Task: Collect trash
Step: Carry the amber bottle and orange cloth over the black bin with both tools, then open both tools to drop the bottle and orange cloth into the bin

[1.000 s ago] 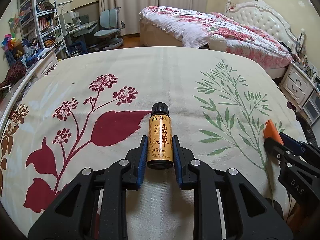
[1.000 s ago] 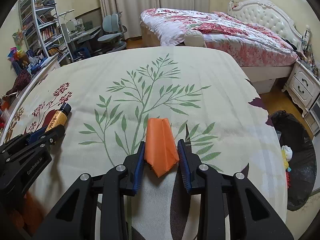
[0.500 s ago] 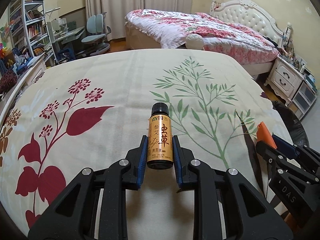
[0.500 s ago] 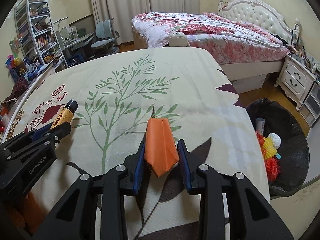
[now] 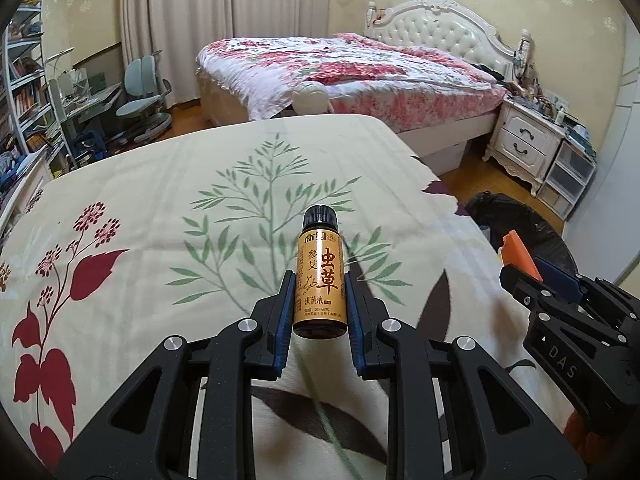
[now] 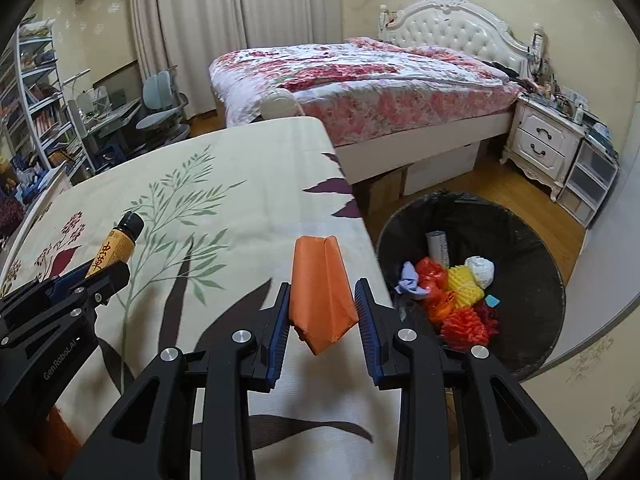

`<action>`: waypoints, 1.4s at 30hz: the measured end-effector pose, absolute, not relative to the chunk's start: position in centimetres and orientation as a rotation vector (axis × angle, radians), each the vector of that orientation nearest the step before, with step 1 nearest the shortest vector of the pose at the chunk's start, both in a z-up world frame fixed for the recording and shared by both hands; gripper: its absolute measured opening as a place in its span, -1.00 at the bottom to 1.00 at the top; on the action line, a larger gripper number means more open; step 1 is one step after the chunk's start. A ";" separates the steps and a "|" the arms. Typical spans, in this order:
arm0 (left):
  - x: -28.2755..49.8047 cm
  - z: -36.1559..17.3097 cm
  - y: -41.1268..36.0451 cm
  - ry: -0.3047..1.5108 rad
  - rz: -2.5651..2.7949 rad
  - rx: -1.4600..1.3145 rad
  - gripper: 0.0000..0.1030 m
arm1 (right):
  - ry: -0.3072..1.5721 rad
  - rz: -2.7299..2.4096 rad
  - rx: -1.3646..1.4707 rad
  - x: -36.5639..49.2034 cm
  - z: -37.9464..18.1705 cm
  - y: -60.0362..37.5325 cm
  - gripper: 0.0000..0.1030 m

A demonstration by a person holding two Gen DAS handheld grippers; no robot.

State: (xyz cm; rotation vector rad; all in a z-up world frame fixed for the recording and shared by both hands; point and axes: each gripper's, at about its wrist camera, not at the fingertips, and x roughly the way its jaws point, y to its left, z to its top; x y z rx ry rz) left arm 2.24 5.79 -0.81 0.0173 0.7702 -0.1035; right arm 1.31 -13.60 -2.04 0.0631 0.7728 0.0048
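My left gripper (image 5: 319, 296) is shut on a small orange bottle (image 5: 320, 280) with a black cap, held above the floral cloth. The bottle also shows in the right wrist view (image 6: 116, 246). My right gripper (image 6: 322, 312) is shut on a folded orange paper (image 6: 322, 288), held near the cloth's right edge; the paper shows in the left wrist view (image 5: 518, 254) too. A black-lined trash bin (image 6: 520, 240) stands on the floor just right of the cloth, holding several colourful scraps (image 6: 456, 292).
The floral cloth surface (image 6: 240, 184) ends at its right edge beside the bin. A bed (image 6: 360, 76) with a pink floral quilt stands behind. A white nightstand (image 6: 544, 144) is at the right. Desk, chairs (image 5: 144, 96) and shelves stand at the left.
Both grippers have moved right across the cloth with their loads still held. The trash bin has come into fuller view beside the right gripper.
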 end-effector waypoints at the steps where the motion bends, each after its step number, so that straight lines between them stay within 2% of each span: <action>1: 2.4 -0.7 5.0 0.768 -0.118 0.025 -0.55 | 0.770 -0.010 0.069 1.3 -2.0 -14.3 -0.36; 22: 6.3 -0.2 -7.9 0.705 -0.312 0.112 -0.55 | 0.695 -0.255 0.105 2.6 -1.5 -24.2 -0.36; 42: 10.2 -2.3 -14.3 0.736 -0.346 0.195 -0.55 | 0.729 -0.322 0.193 5.3 -3.9 -28.4 -0.36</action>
